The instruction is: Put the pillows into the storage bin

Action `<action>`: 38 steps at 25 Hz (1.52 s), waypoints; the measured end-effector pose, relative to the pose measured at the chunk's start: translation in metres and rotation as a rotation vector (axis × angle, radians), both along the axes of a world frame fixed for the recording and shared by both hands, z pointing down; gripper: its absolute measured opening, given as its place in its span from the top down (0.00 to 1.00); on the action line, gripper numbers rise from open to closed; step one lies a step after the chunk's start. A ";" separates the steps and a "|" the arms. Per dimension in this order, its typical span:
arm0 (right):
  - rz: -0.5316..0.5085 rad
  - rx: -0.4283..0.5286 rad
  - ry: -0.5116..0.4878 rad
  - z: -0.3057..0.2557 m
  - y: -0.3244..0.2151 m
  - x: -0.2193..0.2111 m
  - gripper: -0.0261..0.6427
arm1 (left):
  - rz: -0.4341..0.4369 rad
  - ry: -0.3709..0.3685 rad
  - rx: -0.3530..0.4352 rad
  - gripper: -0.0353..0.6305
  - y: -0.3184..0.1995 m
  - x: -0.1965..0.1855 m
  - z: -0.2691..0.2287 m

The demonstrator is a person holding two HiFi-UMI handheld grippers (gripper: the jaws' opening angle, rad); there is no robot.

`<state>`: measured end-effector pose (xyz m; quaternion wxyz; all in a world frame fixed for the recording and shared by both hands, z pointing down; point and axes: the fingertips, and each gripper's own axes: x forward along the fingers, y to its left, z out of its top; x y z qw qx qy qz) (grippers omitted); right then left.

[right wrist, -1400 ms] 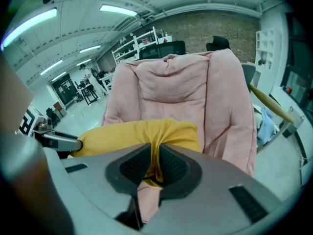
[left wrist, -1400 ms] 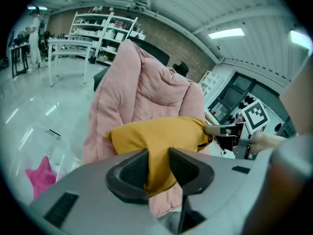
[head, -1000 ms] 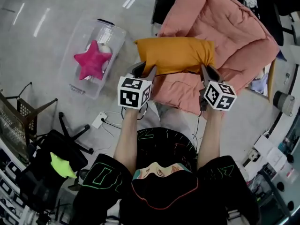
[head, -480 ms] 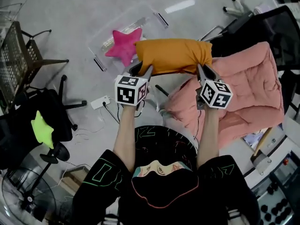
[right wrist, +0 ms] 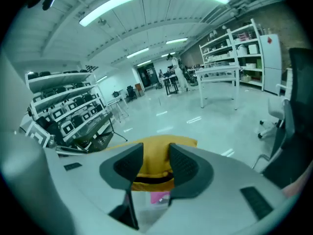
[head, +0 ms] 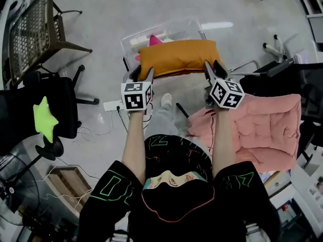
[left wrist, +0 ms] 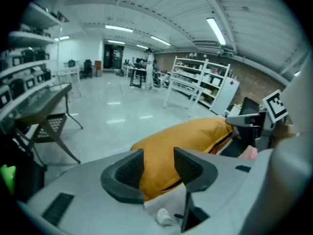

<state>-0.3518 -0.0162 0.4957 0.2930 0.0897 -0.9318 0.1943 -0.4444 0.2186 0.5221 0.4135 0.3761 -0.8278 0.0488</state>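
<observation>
**Desk:** Report from your end outward. Grippers first.

**Operator:** Both my forearms reach out ahead of me. The left gripper [head: 143,74] has one end of the orange pillow [head: 176,57] between its jaws. Those jaws have just been opening and stand at a middling width. In the left gripper view the fabric fills the gap but does not look pinched. I record this gripper as loosened, not clamped.

**Desk:** And the other side?

**Operator:** Same finding. The right gripper [head: 214,68] has the pillow's opposite end between its jaws, which have also just been opening. The right gripper view shows the orange fabric and its dark seam sitting loosely between the pads.

**Desk:** Where is the pillow relative to the bin?

**Operator:** It lies level, spanning from one gripper to the other. In the head view it covers the near side of the clear storage bin [head: 187,26]. I cannot tell whether it touches the rim. A pink star pillow [head: 154,40] is already in the bin, mostly hidden behind the orange one, with only one point showing.

**Desk:** Surroundings?

**Operator:** A white power strip [head: 112,105] with cables lies on the floor near the left gripper. To my right is a pink quilted cushion [head: 267,130], apart from the bin. To my left, a black chair [head: 68,107] carries a green star pillow [head: 44,119]. Farther out on that side stands a mesh chair [head: 33,34].
</observation>
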 end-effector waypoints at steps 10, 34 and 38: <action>0.071 -0.007 -0.058 -0.023 0.003 0.017 0.96 | 0.070 0.001 0.275 0.88 -0.068 -0.006 -0.042; 0.637 0.480 -0.402 -0.317 -0.186 0.338 0.96 | 0.764 -0.332 0.770 0.96 -0.371 0.273 -0.338; 0.639 0.569 -0.380 -0.337 -0.192 0.370 0.96 | 0.804 -0.363 0.792 0.96 -0.382 0.314 -0.356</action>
